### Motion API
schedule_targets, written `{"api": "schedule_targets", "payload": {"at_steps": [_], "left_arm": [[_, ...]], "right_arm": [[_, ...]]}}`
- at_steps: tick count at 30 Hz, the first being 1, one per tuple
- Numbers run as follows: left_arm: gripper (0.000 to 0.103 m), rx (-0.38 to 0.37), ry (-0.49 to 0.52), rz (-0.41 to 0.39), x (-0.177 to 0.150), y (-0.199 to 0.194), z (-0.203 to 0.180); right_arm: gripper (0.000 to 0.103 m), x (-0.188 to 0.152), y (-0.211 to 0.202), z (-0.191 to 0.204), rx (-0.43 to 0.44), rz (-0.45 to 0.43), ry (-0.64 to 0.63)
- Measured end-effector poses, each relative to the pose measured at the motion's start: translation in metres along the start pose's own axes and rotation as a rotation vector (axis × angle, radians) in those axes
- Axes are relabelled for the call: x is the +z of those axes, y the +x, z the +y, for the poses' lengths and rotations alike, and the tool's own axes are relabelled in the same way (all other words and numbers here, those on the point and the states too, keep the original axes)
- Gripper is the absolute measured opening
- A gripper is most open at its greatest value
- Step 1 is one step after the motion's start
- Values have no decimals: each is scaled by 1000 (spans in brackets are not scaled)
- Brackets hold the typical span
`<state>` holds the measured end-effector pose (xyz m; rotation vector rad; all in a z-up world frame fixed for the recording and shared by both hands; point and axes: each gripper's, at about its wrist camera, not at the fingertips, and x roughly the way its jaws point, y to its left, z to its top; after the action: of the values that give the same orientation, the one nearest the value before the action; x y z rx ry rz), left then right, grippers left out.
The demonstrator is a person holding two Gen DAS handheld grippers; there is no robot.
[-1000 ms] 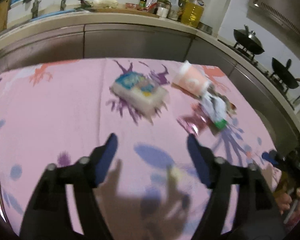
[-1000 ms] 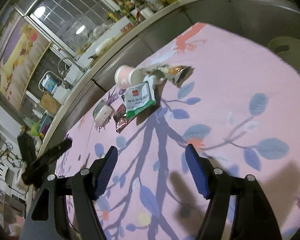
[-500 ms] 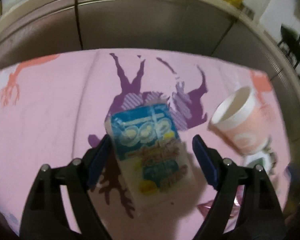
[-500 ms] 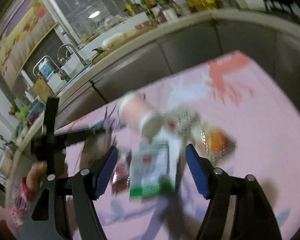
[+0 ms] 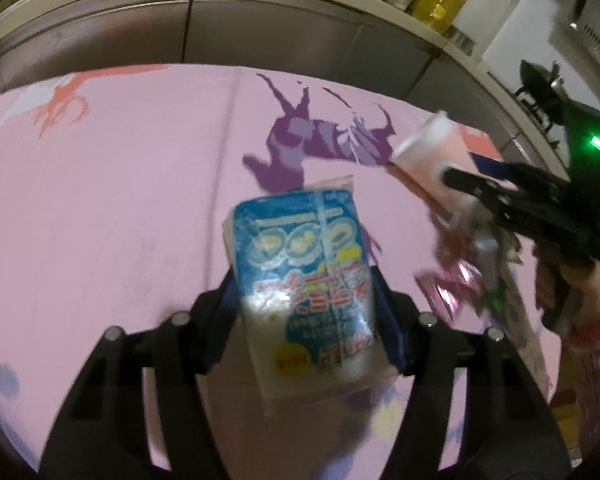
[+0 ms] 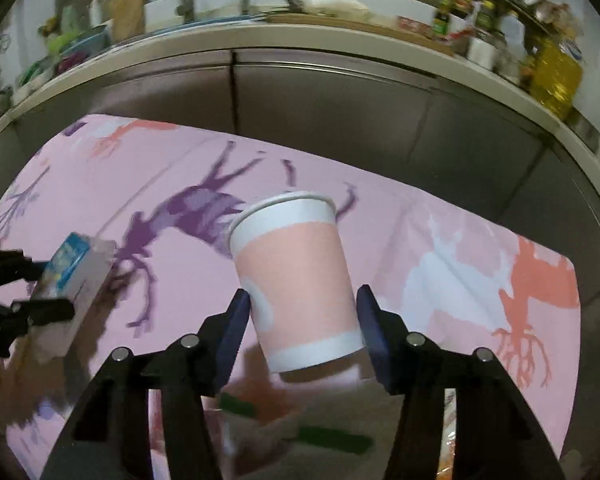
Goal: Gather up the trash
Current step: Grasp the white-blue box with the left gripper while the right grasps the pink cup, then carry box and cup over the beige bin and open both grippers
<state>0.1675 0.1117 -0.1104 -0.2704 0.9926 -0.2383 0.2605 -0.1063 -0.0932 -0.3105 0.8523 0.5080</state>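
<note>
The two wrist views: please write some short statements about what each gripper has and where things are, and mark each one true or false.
1. The tissue pack sits between the fingers of the left gripper. True.
2. The paper cup stands upright on the tablecloth. False: it is tilted between the fingers of the right gripper.
3. The cup is green. False: it is pink and white.
4. A yellow oil bottle stands on the counter behind. True.
5. The wrappers lie to the left of the tissue pack in the left wrist view. False: they lie to its right.
</note>
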Motion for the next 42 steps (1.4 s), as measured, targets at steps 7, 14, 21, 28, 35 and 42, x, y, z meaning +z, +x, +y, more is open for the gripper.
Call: {"api": "schedule_targets", "payload": {"at_steps": [7,14,21,28,35,42], "left_arm": [[60,-91,4,-12,-43,-38,-17],[60,-217,185,48,-49,-30,-113],[61,-422,443,138,-26,18,-292],[61,-532,622,232,-26,93,-458],[62,-494,619,352,-34,185,-533],[71,-409,560,379,-33,227,-542]], "right_arm": [[50,-46,-80,33,262,-178,142],[49,-159,-141,-10,309,-292,451],[49,-265,-226,-136,44,-433,750],[49,-346,-256,-238,-232,-433,915],[50,-367,-230,-287,-344,-338,928],[67,-371,-204,-301,-416,-303,891]]}}
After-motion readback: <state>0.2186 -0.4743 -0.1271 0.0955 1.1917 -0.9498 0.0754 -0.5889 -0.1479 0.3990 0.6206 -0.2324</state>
